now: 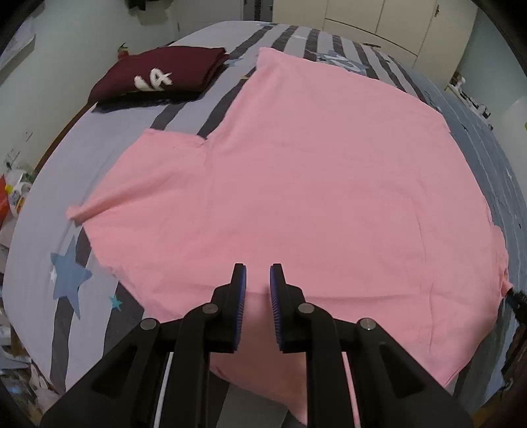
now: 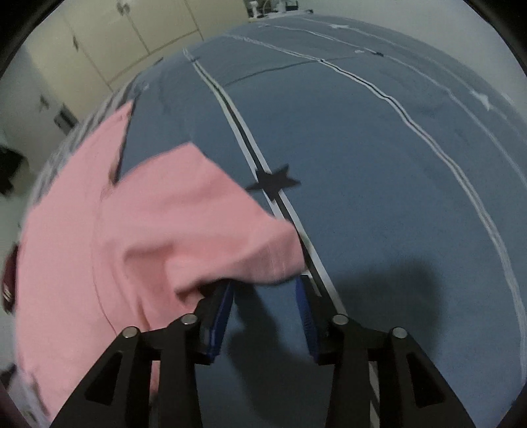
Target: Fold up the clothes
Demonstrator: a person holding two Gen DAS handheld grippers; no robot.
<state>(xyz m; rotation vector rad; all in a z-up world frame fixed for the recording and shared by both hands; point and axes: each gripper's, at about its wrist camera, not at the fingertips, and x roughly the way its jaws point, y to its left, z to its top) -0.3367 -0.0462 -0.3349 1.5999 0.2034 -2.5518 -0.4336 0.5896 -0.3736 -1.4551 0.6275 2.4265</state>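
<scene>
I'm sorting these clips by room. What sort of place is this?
Most likely a bedroom. A pink shirt lies spread on a bed with a star-and-stripe cover, a folded maroon garment lies near its far side, and cream wardrobe doors line the wall behind.

Left wrist camera looks down along its fingers over the pink shirt (image 1: 296,184) on the bed (image 1: 39,184); right wrist camera, low and close, shares the shirt's sleeve (image 2: 197,230).

a home bedroom: star-patterned bed (image 1: 66,210), cream wardrobe doors (image 1: 378,19).
</scene>
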